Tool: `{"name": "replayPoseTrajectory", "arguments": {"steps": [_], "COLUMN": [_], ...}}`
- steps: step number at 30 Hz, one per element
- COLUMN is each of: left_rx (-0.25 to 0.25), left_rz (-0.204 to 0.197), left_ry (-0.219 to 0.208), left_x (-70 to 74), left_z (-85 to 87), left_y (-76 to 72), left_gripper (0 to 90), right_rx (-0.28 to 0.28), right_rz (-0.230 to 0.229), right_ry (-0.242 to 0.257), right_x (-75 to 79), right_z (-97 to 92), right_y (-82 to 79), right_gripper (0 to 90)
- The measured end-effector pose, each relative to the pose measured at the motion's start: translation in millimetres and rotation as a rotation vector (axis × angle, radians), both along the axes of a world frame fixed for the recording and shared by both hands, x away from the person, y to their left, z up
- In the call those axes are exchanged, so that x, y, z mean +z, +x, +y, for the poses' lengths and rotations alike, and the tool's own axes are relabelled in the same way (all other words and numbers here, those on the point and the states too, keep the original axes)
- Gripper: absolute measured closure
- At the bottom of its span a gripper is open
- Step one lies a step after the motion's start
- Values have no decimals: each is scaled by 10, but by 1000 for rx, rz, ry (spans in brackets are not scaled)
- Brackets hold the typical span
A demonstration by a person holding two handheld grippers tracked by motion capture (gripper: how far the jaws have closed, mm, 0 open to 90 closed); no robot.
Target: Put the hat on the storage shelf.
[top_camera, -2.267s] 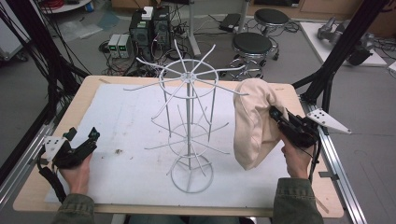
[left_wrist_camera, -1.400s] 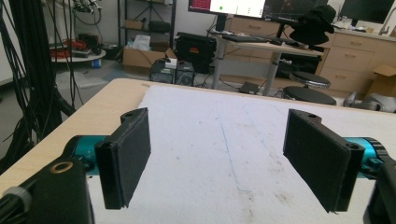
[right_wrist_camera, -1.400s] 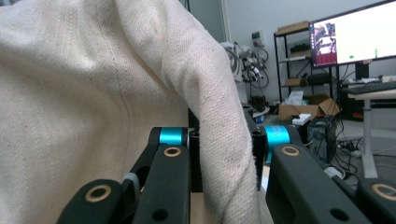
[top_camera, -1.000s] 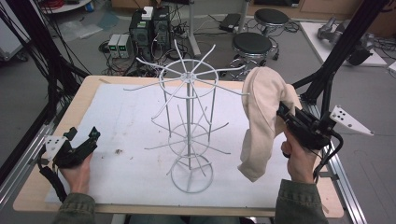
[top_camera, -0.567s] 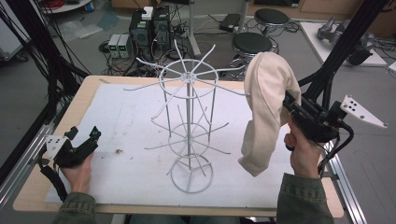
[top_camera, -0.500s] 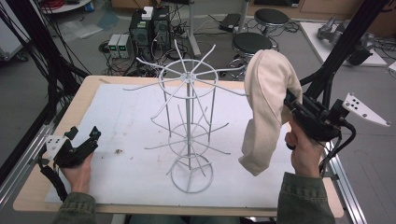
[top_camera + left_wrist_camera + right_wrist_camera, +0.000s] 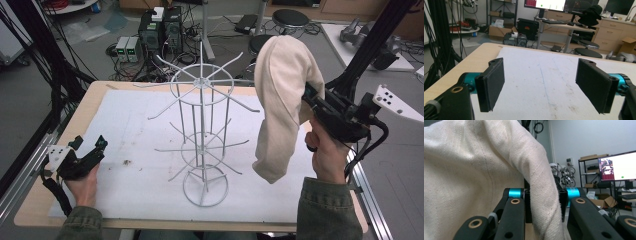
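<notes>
A cream cloth hat (image 7: 280, 100) hangs in the air to the right of a white wire display rack (image 7: 202, 135) that stands mid-table. My right gripper (image 7: 311, 100) is shut on the hat's edge, level with the rack's top ring. In the right gripper view the cream fabric (image 7: 474, 170) drapes over and between the black jaws of the right gripper (image 7: 545, 202). My left gripper (image 7: 95, 149) rests at the table's near left corner, held by a hand. Its jaws stand wide open around nothing, with the left gripper (image 7: 540, 87) over bare white mat.
The white mat (image 7: 130, 130) covers most of the wooden table (image 7: 35, 200). The rack's wire arms stick out on all sides. Black frame poles stand at the far left and far right. Stools and cables lie on the floor beyond the table.
My right gripper has lifted the hat up, from beside the rack's middle to level with its top ring. The left gripper has stayed still.
</notes>
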State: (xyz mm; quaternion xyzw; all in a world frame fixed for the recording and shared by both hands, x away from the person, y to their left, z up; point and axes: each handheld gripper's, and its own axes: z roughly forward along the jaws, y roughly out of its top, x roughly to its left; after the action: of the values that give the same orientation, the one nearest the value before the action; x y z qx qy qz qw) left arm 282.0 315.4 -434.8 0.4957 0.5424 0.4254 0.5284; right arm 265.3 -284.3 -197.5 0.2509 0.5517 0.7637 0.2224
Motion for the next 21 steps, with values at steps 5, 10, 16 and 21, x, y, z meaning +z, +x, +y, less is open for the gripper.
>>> {"name": "replayPoseTrajectory", "arguments": {"steps": [5,10,16,21], "left_rx": [0,2,2,3], "left_rz": [-1,-2,-2,-3], "left_ry": [-1,-7,-8,-6], "left_x": [-1,-3,-4,-2], "left_z": [2,8,11,11], "left_y": [1,2,3,1], "left_gripper": [236,235,235,235], "right_rx": [14,29,55,72], "right_rz": [-15,-5,8,26], "right_ry": [-20,-49,-79,-148], "right_x": [130,198,201,171], "right_z": [110,225,346,394], "right_y": [36,115,178,185], "right_gripper": [764,759,751,743]}}
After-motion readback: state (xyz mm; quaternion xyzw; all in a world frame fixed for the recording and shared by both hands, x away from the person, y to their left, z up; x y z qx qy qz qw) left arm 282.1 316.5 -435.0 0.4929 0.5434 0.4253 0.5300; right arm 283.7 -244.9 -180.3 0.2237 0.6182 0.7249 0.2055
